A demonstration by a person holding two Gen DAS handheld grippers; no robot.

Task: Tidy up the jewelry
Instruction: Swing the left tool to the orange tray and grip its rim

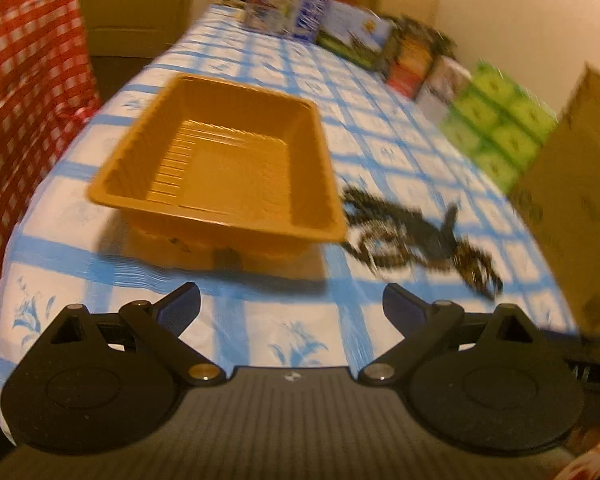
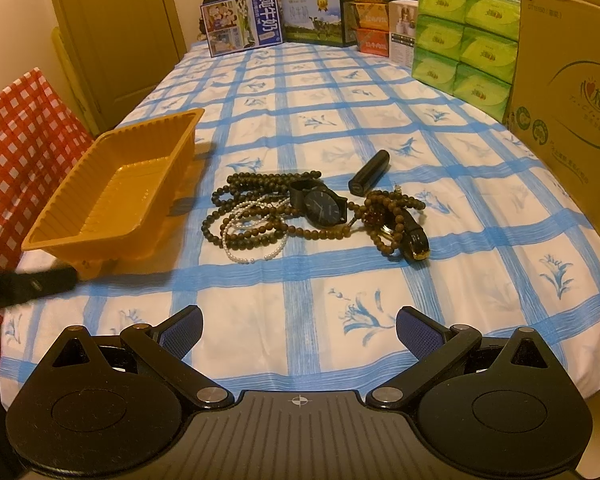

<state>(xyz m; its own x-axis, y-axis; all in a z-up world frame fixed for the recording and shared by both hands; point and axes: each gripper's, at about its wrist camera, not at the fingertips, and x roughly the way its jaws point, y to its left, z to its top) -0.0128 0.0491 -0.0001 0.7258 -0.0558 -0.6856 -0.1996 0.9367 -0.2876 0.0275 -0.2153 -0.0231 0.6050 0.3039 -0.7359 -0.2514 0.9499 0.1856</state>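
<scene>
An empty orange plastic tray point(image 2: 112, 200) stands on the blue-checked tablecloth at the left; it also shows in the blurred left wrist view point(image 1: 220, 160). To its right lies a jewelry pile: dark bead strands point(image 2: 244, 196), a white pearl strand point(image 2: 256, 240), a black watch point(image 2: 322, 204), a black cylinder point(image 2: 370, 178), a brown bead bracelet point(image 2: 392, 216) and a black-and-gold piece point(image 2: 416, 240). The pile is a dark blur in the left wrist view point(image 1: 416, 236). My left gripper point(image 1: 292, 308) is open and empty, just in front of the tray. My right gripper point(image 2: 298, 330) is open and empty, short of the pile.
Printed cartons point(image 2: 244, 24), green tissue packs point(image 2: 464, 40) and a large cardboard box point(image 2: 572, 80) line the table's far and right edges. A red-checked cloth point(image 2: 16, 140) hangs at the left. A door point(image 2: 116, 32) stands behind. The other gripper's edge point(image 2: 24, 284) shows at left.
</scene>
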